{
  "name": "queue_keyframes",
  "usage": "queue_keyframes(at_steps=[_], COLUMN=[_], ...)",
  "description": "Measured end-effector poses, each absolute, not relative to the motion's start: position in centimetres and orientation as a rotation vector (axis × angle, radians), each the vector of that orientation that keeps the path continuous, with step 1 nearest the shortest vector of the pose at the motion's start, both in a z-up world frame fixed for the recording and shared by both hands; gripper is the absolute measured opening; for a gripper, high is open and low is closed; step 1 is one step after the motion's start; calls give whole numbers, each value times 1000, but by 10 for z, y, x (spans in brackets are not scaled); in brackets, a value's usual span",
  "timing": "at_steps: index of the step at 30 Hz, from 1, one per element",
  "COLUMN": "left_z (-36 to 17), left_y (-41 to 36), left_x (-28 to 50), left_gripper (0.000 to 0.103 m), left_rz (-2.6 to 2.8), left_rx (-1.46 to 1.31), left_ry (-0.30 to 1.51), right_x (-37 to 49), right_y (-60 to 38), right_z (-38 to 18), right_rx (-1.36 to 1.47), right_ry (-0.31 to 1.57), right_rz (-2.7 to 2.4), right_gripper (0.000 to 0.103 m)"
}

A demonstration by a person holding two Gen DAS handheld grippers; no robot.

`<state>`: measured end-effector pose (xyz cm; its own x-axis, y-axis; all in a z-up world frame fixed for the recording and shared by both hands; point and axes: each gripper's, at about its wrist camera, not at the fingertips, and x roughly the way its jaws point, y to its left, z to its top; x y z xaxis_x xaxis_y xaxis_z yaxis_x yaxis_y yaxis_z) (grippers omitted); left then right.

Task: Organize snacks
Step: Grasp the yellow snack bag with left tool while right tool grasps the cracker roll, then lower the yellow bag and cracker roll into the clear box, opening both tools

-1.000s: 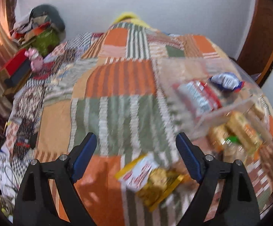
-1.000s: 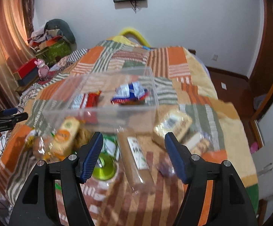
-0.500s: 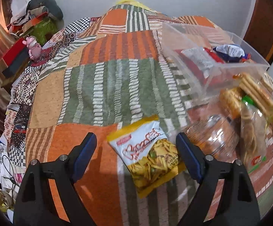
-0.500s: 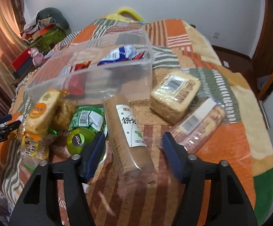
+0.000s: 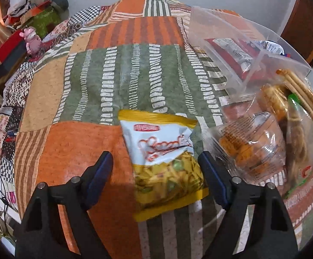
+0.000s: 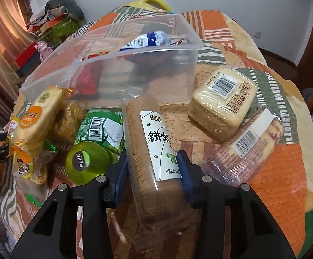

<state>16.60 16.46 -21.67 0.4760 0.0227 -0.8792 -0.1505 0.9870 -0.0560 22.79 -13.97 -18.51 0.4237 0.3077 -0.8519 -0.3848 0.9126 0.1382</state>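
Right hand-held gripper (image 6: pixel 152 172): we pinch the long brown biscuit sleeve (image 6: pixel 154 149); clear plastic bin (image 6: pixel 113 73) just ahead.
Left hand-held gripper (image 5: pixel 156 168): ours spread around the yellow-white chip bag (image 5: pixel 163 157).

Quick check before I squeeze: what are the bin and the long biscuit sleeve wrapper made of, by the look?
Bin: seemingly rigid clear plastic, glossy; the quilt and packets show through its walls. Biscuit sleeve between the right gripper fingers: thin clear film with a white printed label; biscuit ridges show through, and it looks crinkly.

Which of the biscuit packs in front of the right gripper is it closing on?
The long brown sleeve with the white label, between the right gripper's fingers. The square pack and the clear-wrapped pack lie apart.
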Motion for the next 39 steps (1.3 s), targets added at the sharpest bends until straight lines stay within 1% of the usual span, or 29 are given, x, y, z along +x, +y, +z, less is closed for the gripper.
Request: queue_keyframes(at_steps=[1,2,4,5,7,12,13,14,25,32,39], left_z=[-216,-215,-212,-211,-209,-201,-199,-196,-149,-115,-96], left_y=[164,165,166,168,171,175,176,176,172,159,144], left_x=[166,165,165,163,161,159,159,157,157,170,195], left_gripper=[75,68,57,54,46,40,37,35,35,35,35], left_rz=[105,108,123,125,135,143,145,141,119,90,61], left_rx=[-133,-135,-124,-128,-140,-153,-151,-152,-174,-167,-156], left_ry=[1064,1058,1054,1051,1045,1021,1014,1007,887,803,761], right_x=[228,228,226,226,225,220,218,216,204,214,227], right_y=[-139,-137,-135,-135,-138,-142,-143,-143,-152,-151,-138], right_z=[-186,-186,-185,-185,-184,-179,-177,-175,-137,-117,-100], right_rx=[-89,-97,-109,-109,-93,-58,-53,-49,-24,-3,-2], right_ry=[1046,1043,1036,1031,1025,1015,1010,1004,898,839,784], right_rz=[431,429,428,427,417,418,419,420,418,410,429], right_gripper=[41,40,38,35,34,32,32,32,32,32,33])
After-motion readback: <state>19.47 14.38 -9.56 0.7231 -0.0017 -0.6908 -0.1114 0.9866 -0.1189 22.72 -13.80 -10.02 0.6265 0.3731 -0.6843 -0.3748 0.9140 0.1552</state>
